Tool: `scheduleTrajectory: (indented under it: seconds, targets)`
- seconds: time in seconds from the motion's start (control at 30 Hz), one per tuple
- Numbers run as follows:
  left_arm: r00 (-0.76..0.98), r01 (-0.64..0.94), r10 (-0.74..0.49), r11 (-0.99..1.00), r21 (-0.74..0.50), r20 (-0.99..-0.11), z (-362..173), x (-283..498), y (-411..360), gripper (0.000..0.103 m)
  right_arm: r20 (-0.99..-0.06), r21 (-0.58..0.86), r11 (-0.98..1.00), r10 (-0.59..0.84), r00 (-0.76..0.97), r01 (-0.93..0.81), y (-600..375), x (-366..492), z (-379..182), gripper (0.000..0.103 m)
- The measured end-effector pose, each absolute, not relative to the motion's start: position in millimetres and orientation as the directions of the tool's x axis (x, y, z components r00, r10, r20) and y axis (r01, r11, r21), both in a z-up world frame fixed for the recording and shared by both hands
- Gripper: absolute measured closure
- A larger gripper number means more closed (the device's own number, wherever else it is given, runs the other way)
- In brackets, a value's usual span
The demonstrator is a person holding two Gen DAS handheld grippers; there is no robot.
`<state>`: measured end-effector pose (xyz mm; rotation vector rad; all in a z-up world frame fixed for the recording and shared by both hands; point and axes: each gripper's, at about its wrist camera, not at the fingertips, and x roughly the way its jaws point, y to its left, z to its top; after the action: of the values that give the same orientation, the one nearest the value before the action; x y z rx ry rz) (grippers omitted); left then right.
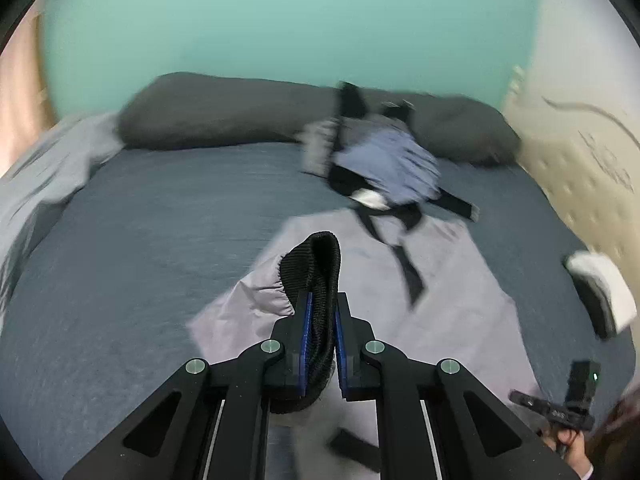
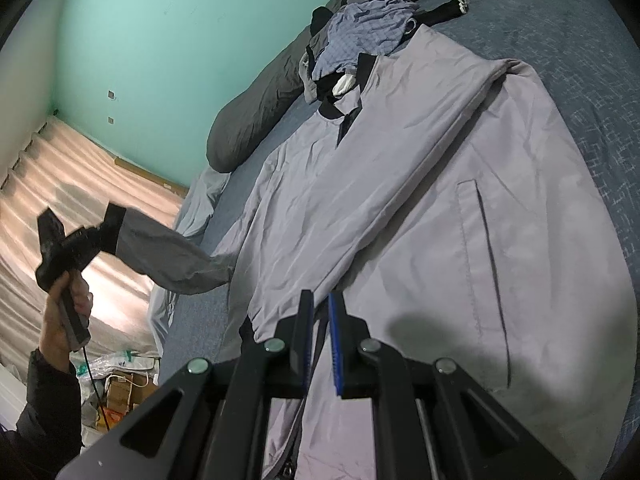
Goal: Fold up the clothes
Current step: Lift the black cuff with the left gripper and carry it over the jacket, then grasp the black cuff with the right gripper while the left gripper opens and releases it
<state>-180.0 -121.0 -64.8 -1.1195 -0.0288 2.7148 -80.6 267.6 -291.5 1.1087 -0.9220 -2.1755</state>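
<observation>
Left hand-held gripper (image 1: 322,316): clenched on the black ribbed cuff (image 1: 316,268) of one sleeve (image 2: 172,256). In the right wrist view that sleeve hangs lifted off the bed, stretched out to the side of the jacket body, cuff end farthest from the torso.

Right hand-held gripper (image 2: 318,320): jaws nearly together, low over the jacket's hem end by the front zipper; whether fabric sits between the pads, cannot tell.

Grey jacket (image 2: 420,184): laid front-up on the blue bed (image 1: 140,232), long axis running away from both grippers, hem near, black collar (image 2: 366,68) far. The other sleeve already lies folded across the front, along the body. Slit pocket visible on one panel.

Key relation, as judged: the held sleeve points outward from the torso, so the left side alone carries it; the body lies ahead and to the right of that cuff.

Beyond the collar: a heap of other clothes (image 2: 360,32), blue checked piece on top, against the dark pillows (image 1: 224,116).

Writing: no readable brand or label on the jacket.
</observation>
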Motion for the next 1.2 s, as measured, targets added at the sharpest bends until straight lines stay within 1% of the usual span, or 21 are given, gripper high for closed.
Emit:
scheduleTrajectory:
  seconds: [0.3,0.47,0.6,0.8,1.07,1.1,1.17,1.2]
  targets:
    - [-0.604,-0.376,0.348,-0.918,-0.129,-0.717,-96.5,-183.9,11.7,0.092,-0.457,0.779,-0.613,-0.700,-0.549,0.133,282.2,-81.5,-288.1,0.094]
    - [-0.531,-0.486,0.388,-0.868,-0.104,-0.753,-128.7,-175.2,83.1,0.092,-0.446,0.787,-0.606,-0.688,-0.573,0.114,297.6,-82.2,-287.3,0.094]
    - [-0.467,-0.537,0.398,-0.837,-0.105,-0.790,-158.1,-173.4,121.5,0.092,-0.445,0.790,-0.606,-0.673,-0.591,0.095,310.2,-82.3,-288.5,0.094]
    - [-0.410,-0.589,0.391,-0.804,-0.088,-0.824,-197.2,-169.1,164.0,0.092,-0.450,0.797,-0.601,-0.655,-0.607,0.058,328.0,-83.1,-295.2,0.094]
    - [-0.337,-0.600,0.387,-0.791,-0.121,-0.858,-228.5,-168.5,177.7,0.090,-0.462,0.806,-0.592,-0.644,-0.610,0.014,338.7,-88.2,-306.9,0.094]
    - [-0.332,-0.602,0.387,-0.789,-0.123,-0.860,-230.4,-167.0,176.7,0.087,-0.463,0.807,-0.591,-0.646,-0.607,0.013,338.4,-88.9,-307.9,0.094]
    - [-0.329,-0.600,0.392,-0.790,-0.130,-0.859,-231.2,-163.2,172.0,0.071,-0.466,0.809,-0.588,-0.651,-0.599,0.011,336.3,-91.0,-309.8,0.094]
    - [-0.333,-0.595,0.402,-0.791,-0.140,-0.853,-228.9,-160.6,167.1,0.056,-0.467,0.810,-0.587,-0.654,-0.595,0.009,334.9,-92.3,-310.7,0.094]
